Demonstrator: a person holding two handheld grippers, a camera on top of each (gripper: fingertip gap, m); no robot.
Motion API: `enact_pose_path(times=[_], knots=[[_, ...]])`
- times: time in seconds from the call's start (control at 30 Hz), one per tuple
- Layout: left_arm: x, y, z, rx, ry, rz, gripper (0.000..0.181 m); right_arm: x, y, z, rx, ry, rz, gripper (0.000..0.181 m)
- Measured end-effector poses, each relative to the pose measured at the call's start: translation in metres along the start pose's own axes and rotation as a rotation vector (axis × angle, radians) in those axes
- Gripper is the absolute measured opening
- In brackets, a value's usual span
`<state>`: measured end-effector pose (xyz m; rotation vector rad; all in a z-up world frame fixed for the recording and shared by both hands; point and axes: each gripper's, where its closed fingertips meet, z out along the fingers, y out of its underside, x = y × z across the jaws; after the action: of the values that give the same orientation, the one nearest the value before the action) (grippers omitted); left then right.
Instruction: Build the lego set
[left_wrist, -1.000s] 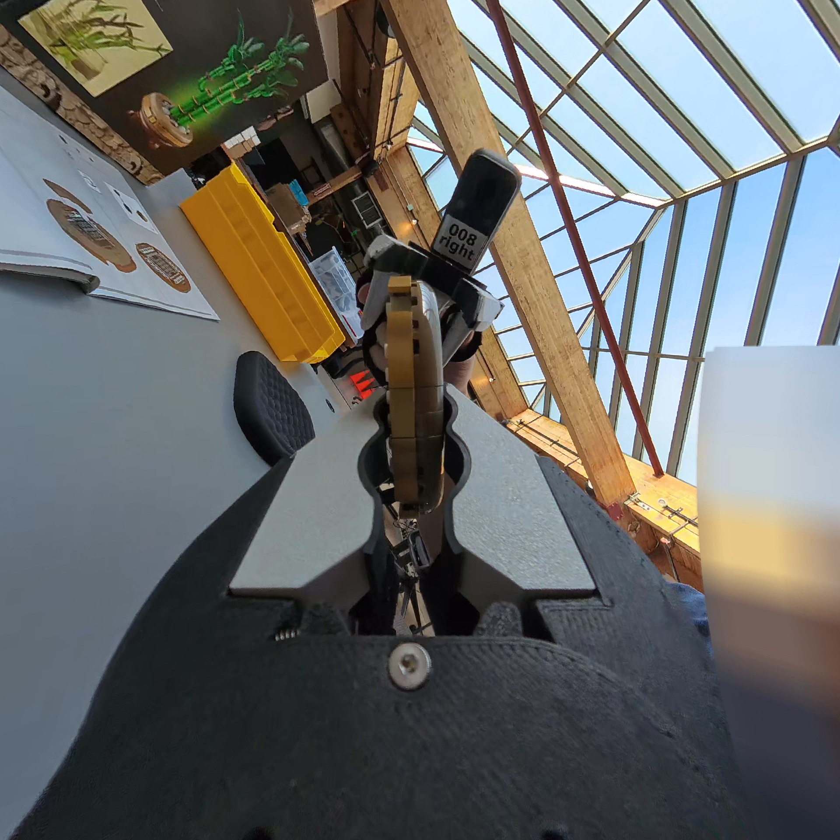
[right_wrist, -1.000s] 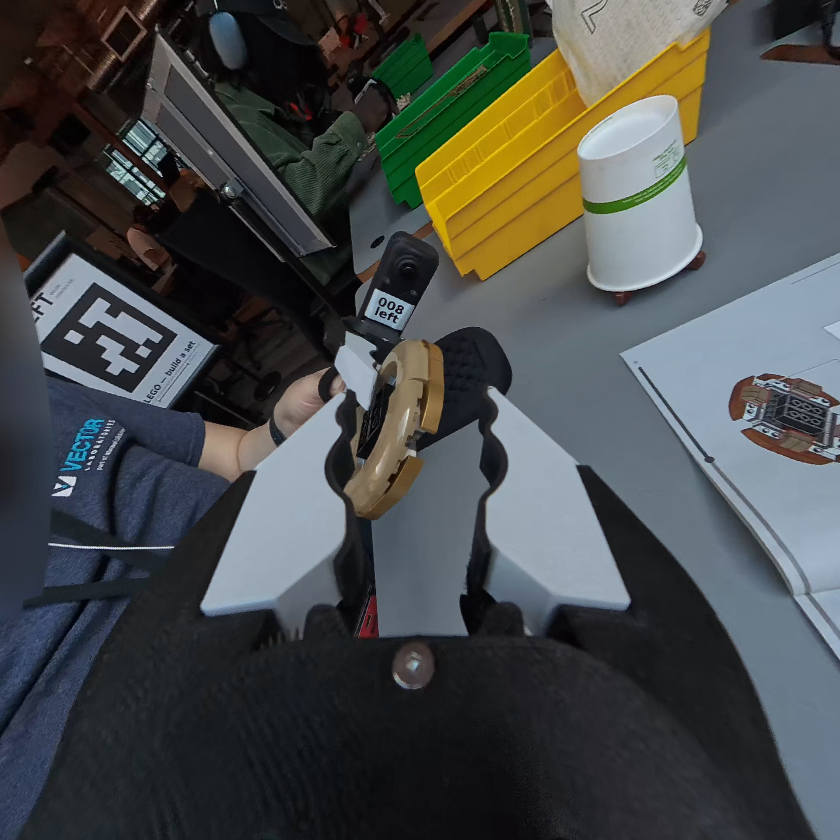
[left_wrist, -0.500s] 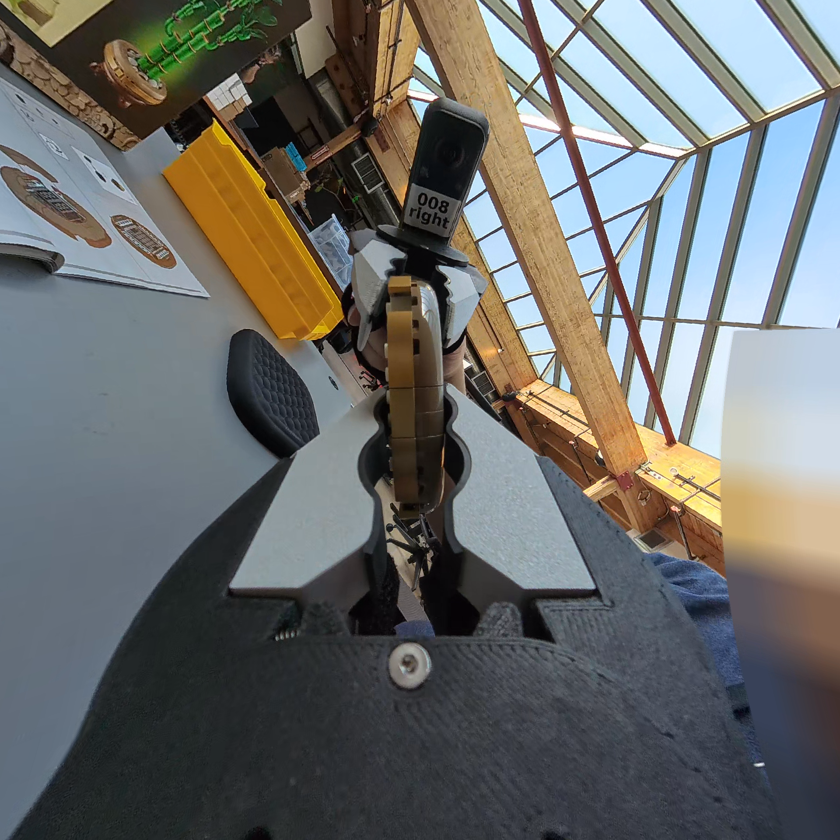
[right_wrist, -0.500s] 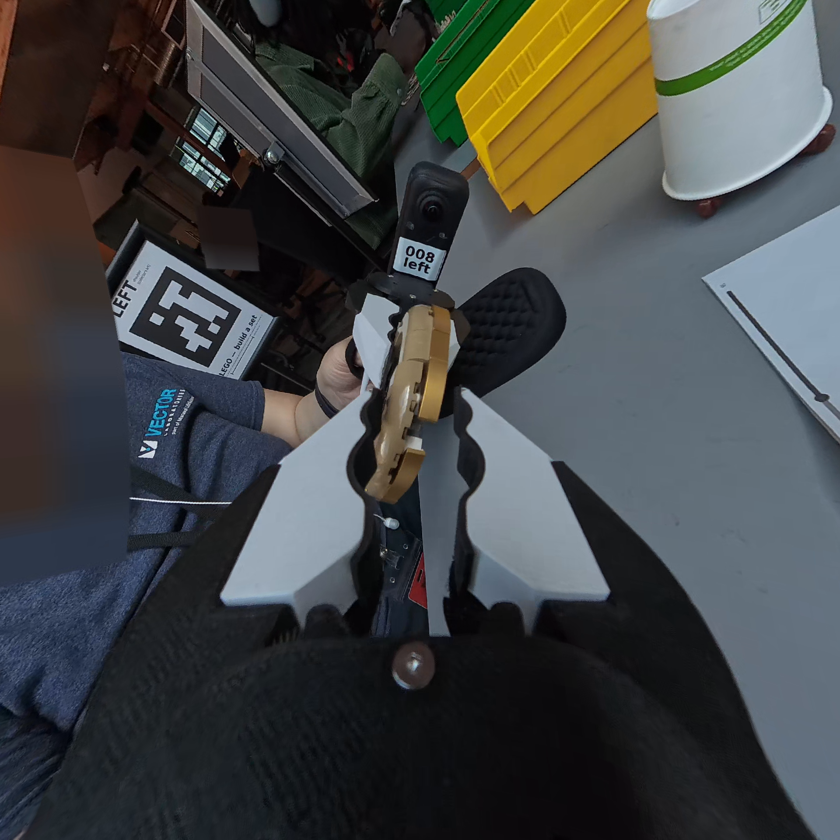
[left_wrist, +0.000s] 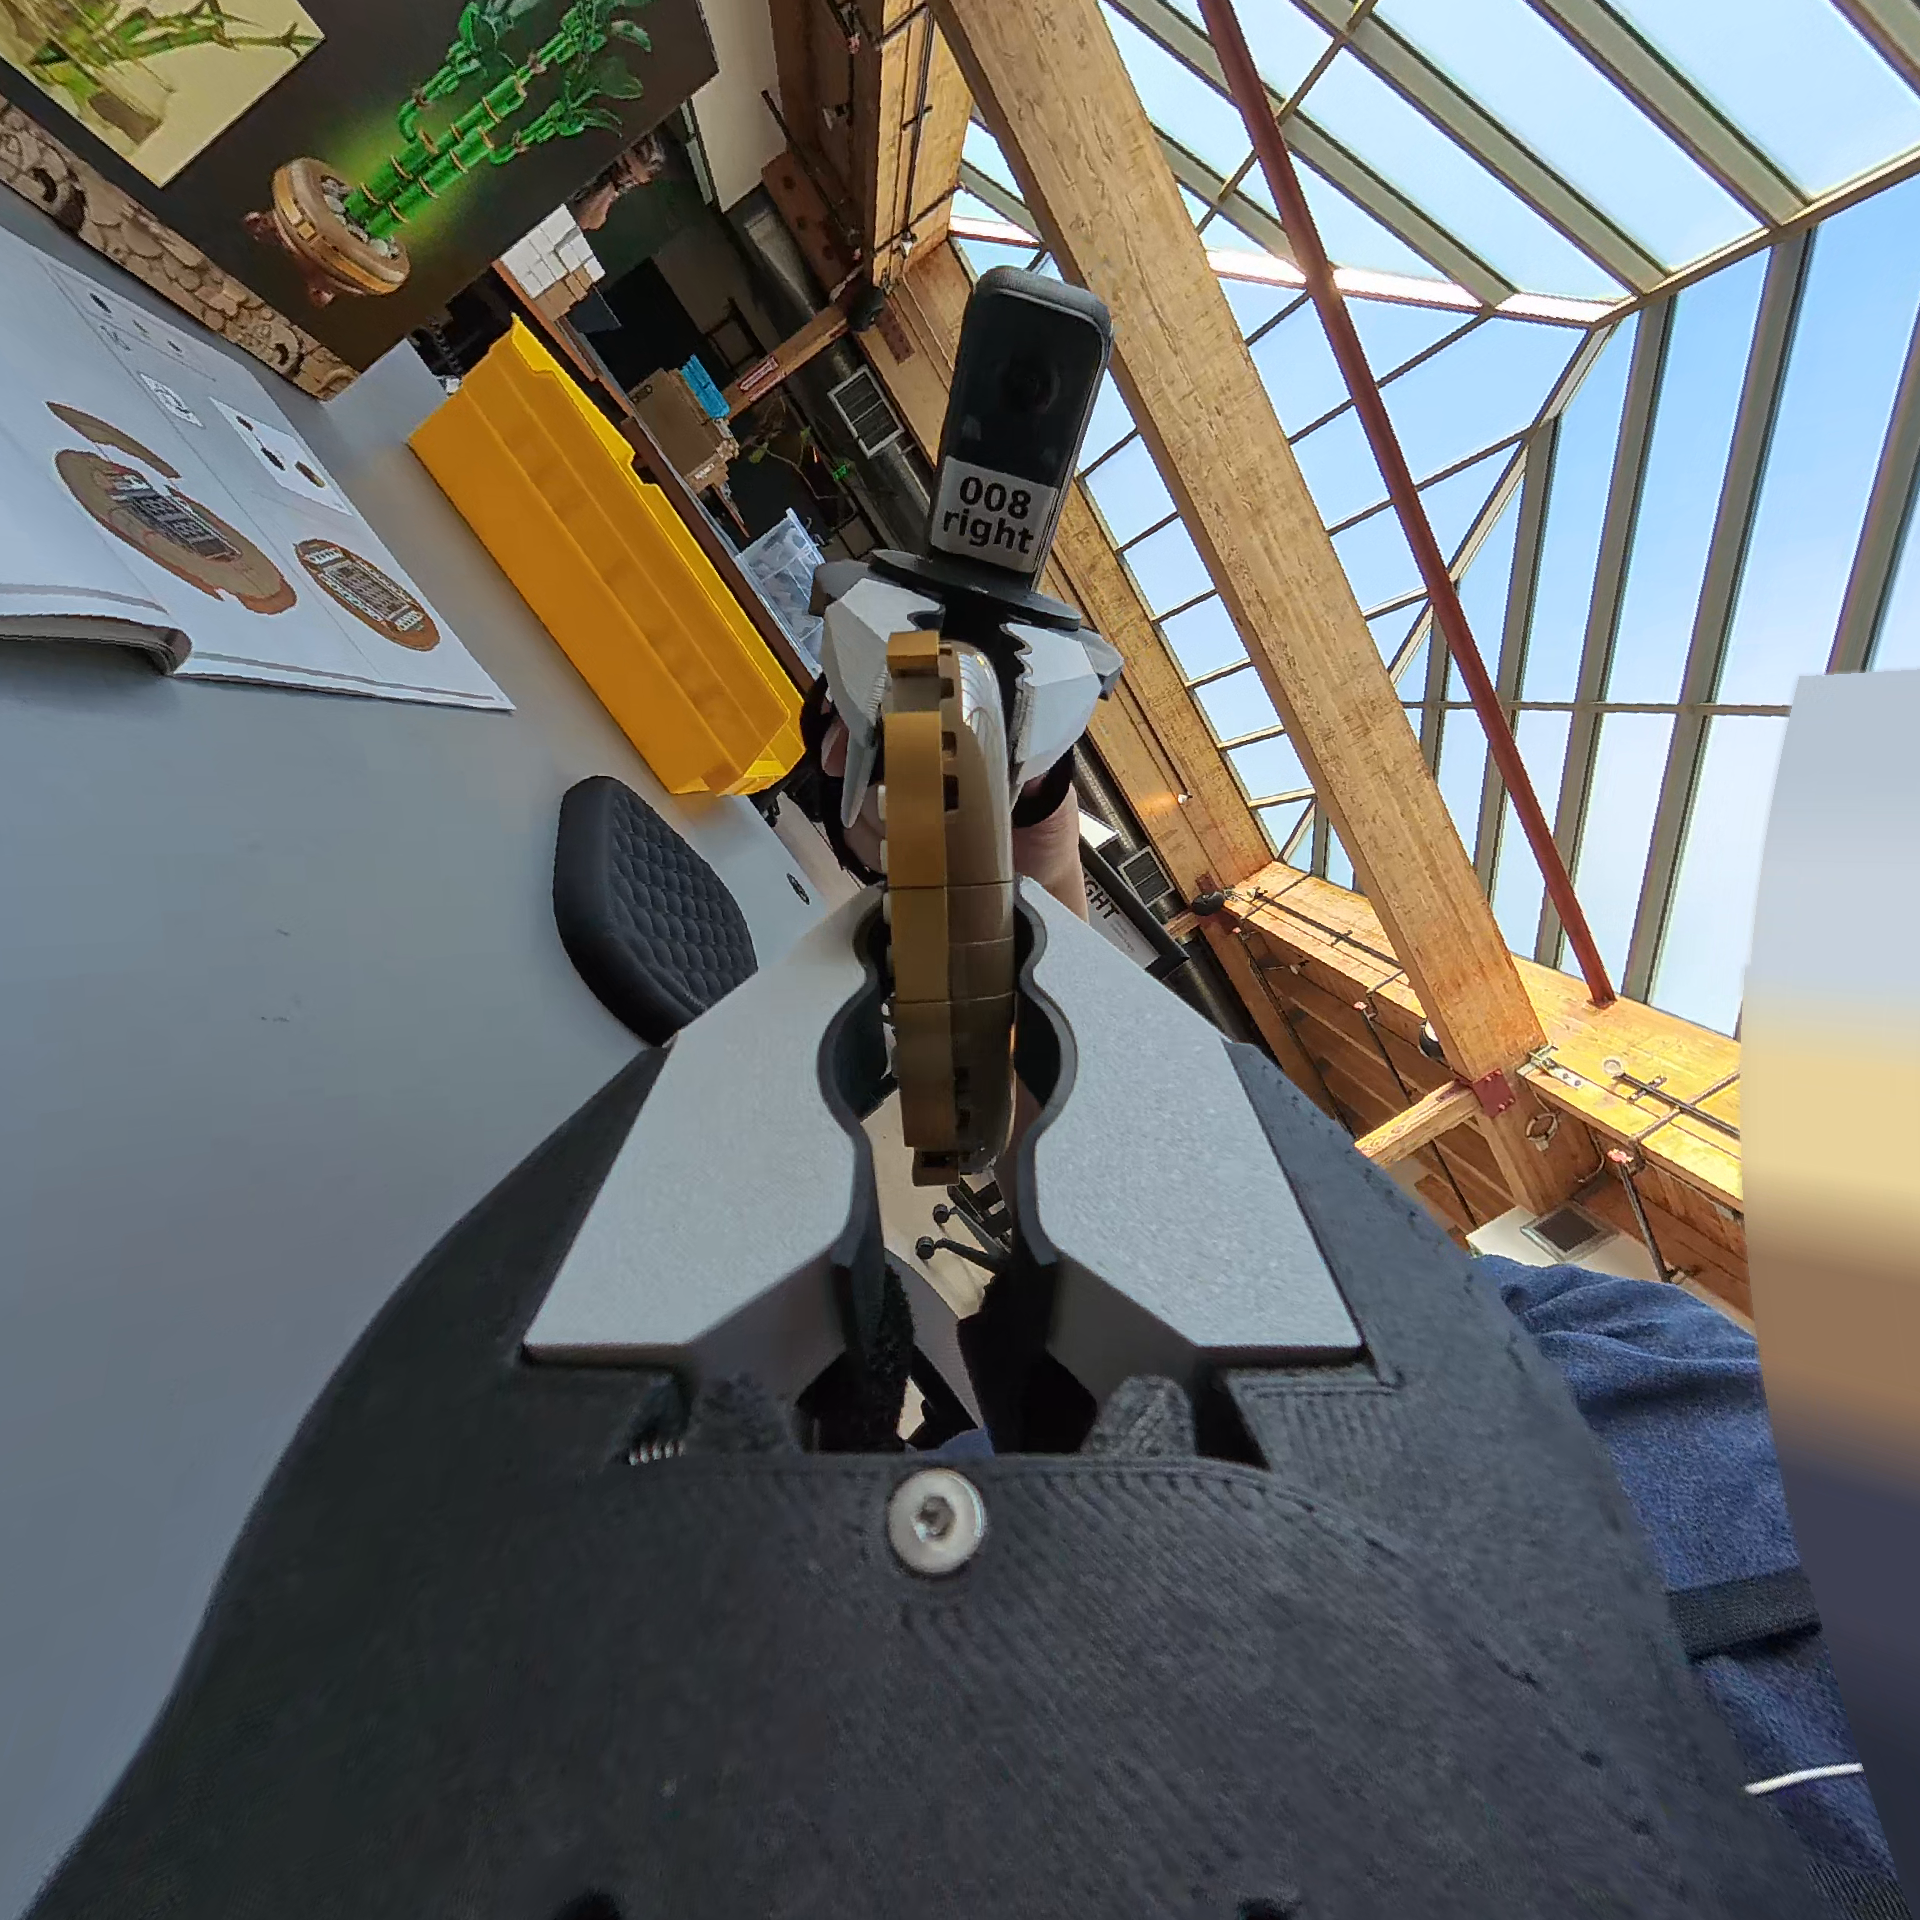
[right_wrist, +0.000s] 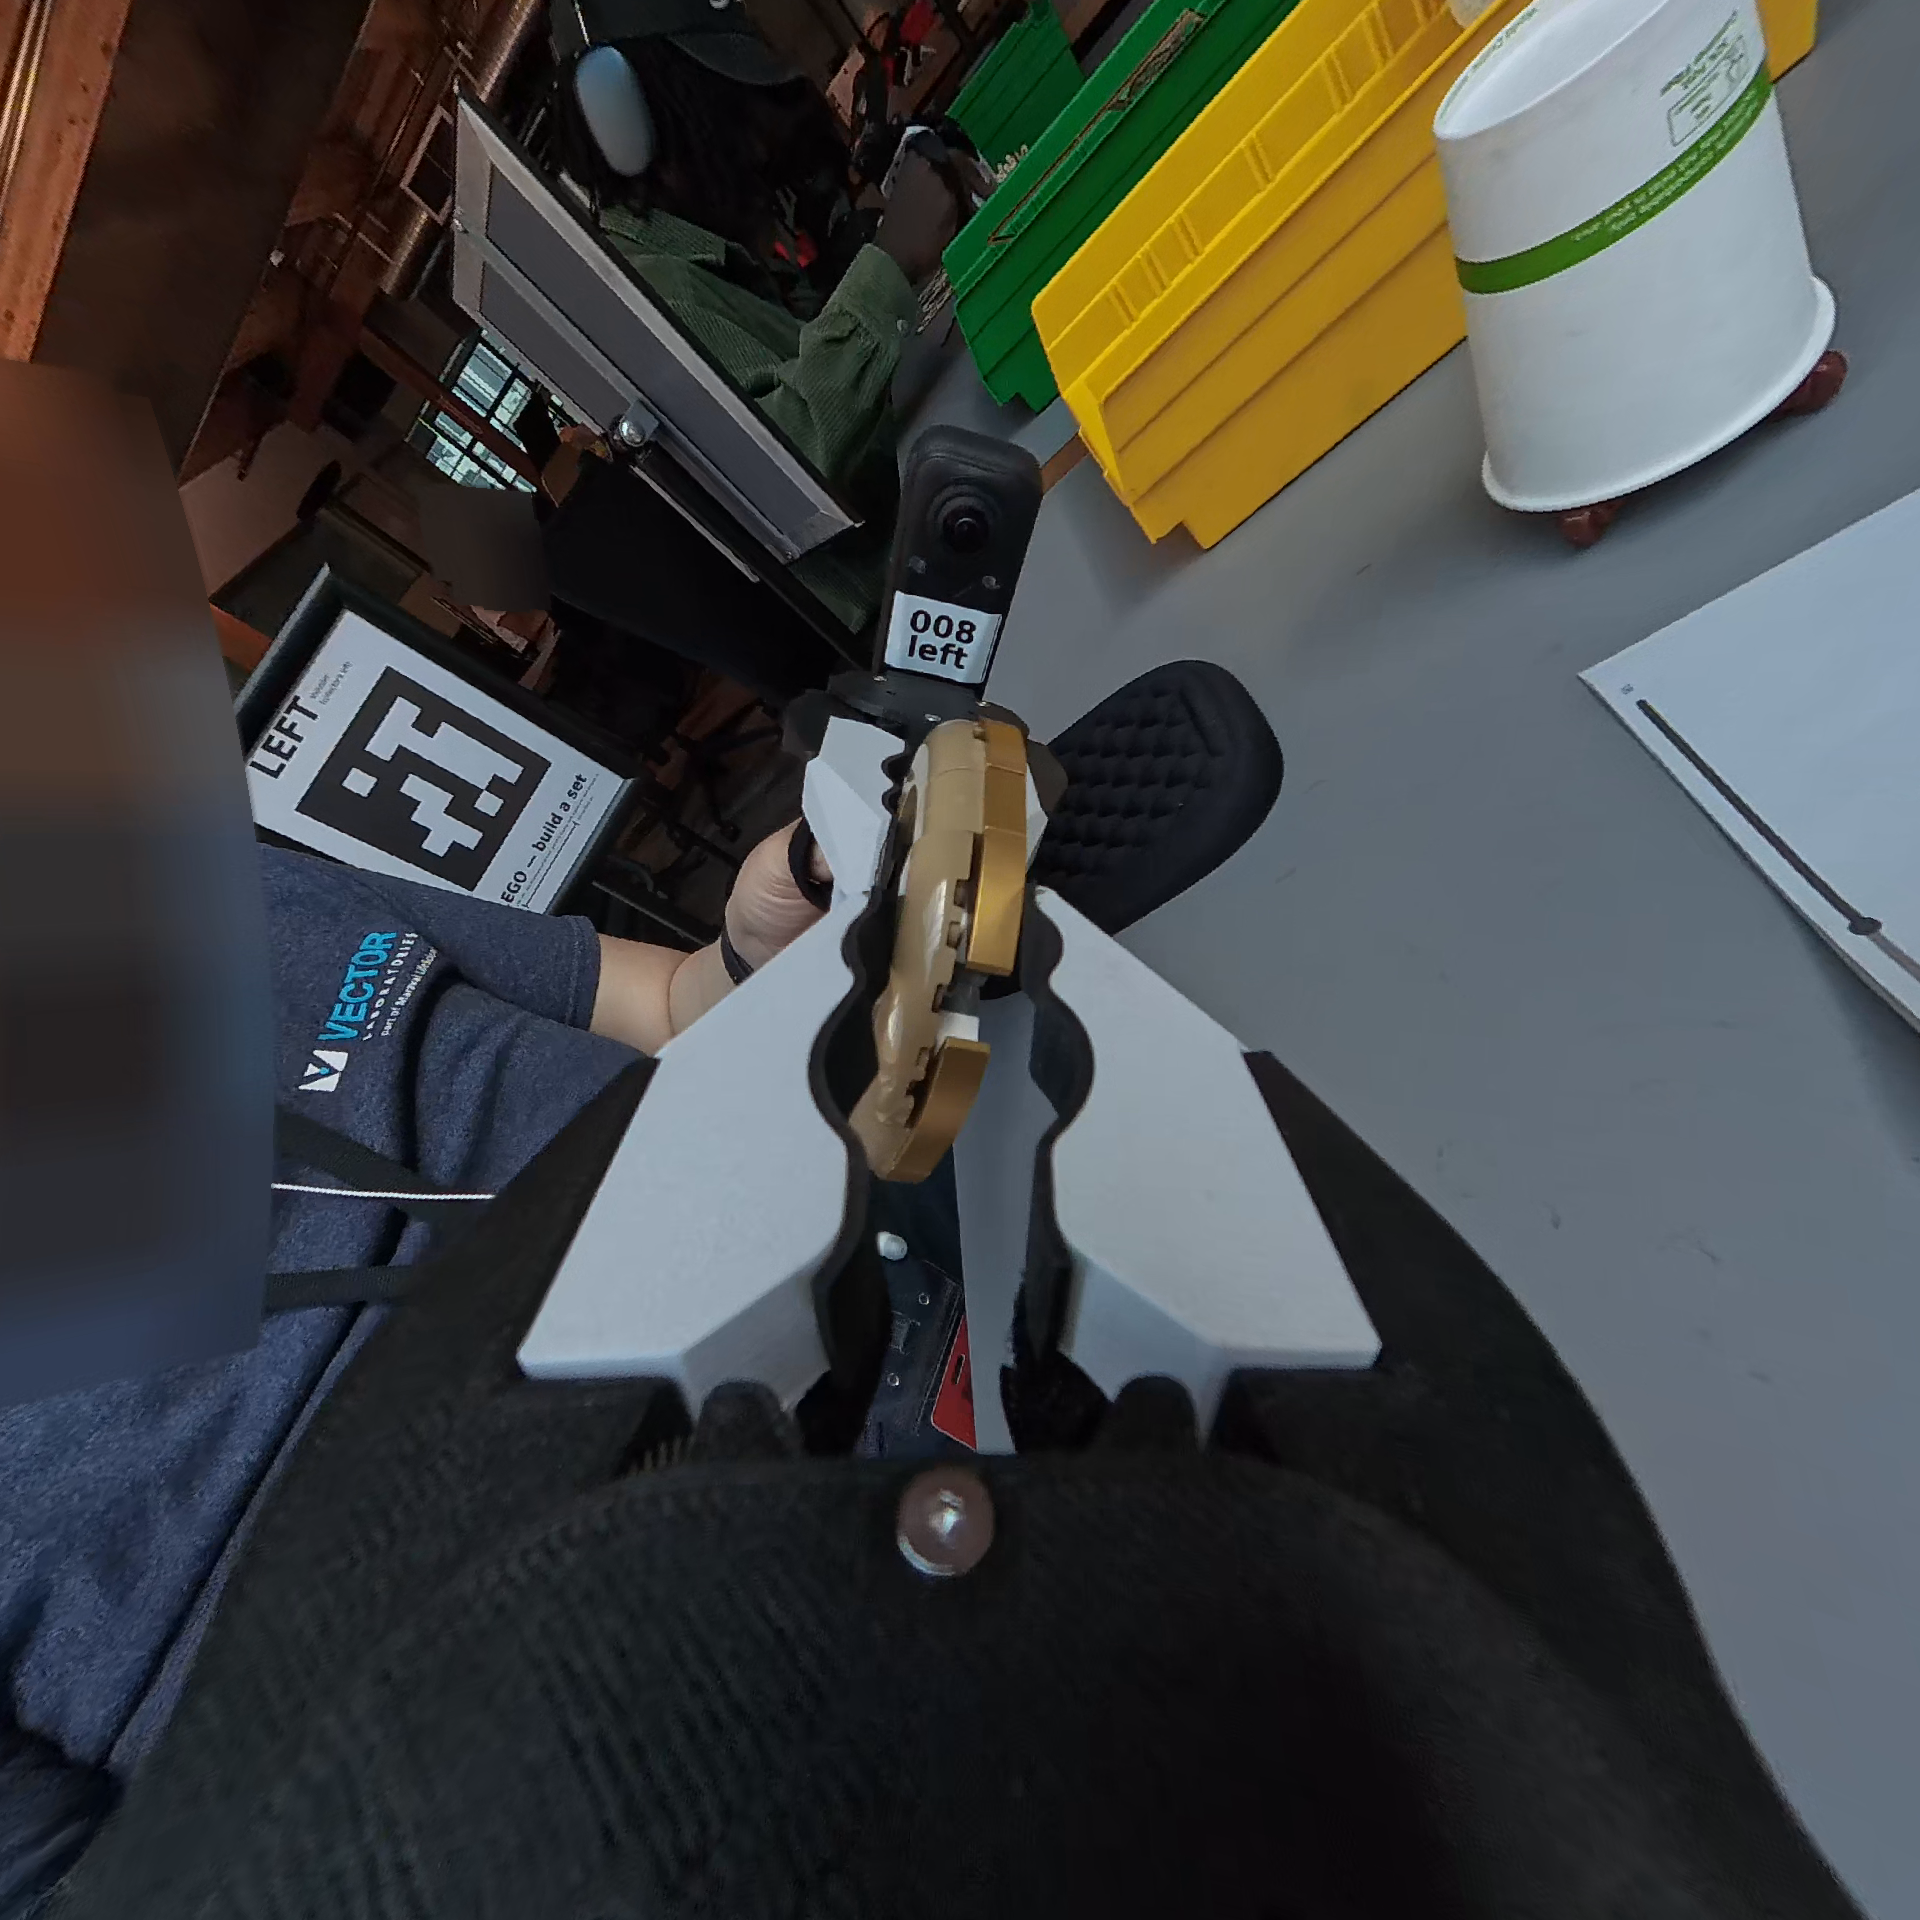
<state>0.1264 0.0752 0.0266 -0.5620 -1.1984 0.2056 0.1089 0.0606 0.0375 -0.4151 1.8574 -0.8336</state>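
Tan-gold lego ring (left_wrist: 951, 935) pinched edge-on in left claw (left_wrist: 948, 997), held in the air off the worktop (left_wrist: 260, 935) edge. Right claw (right_wrist: 940, 997) pressed onto the opposite rim. Squeeze both evenly and square so the ring segments seat; twisting could pop them apart. Instruction booklet (left_wrist: 208, 540) lies further in.

right claw (right_wrist: 940, 1023): closed in around the gold ring (right_wrist: 940, 935), now edge-on between its fingers
ring: turned from tilted to upright
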Motion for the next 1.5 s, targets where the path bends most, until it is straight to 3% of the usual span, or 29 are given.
enact_pose_path(times=[0.33,0.77,1.03,1.17,1.2,1.23,1.27,1.33,1.5], knots=[[0.017,-0.003,0.001,-0.006,0.009,0.158,0.018,-0.019,-0.008,-0.002,0.069,-0.098,0.008,0.022],[0.034,-0.003,0.002,-0.006,-0.001,0.343,0.017,-0.039,-0.013,-0.004,0.072,-0.047,-0.141,0.021],[0.04,-0.004,0.001,-0.008,-0.018,0.4,0.017,-0.045,-0.014,-0.003,0.08,-0.027,-0.163,0.02],[0.044,-0.006,-0.001,0.001,0.025,0.36,0.017,-0.048,-0.018,-0.002,0.116,-0.081,-0.088,0.02],[0.047,-0.008,-0.002,0.013,0.047,0.341,0.017,-0.051,-0.021,-0.003,0.132,-0.108,-0.086,0.024],[0.049,-0.011,-0.004,0.033,0.064,0.324,0.017,-0.051,-0.023,-0.004,0.146,-0.112,-0.063,0.047],[0.049,-0.014,-0.006,0.05,0.069,0.311,0.018,-0.05,-0.023,-0.005,0.151,-0.107,-0.042,0.057],[0.047,-0.018,-0.01,0.064,0.054,0.309,0.018,-0.048,-0.019,-0.009,0.161,-0.099,-0.043,0.04],[0.046,-0.019,-0.011,0.067,0.05,0.309,0.017,-0.045,-0.008,-0.002,0.168,-0.115,0.021,0.028]])
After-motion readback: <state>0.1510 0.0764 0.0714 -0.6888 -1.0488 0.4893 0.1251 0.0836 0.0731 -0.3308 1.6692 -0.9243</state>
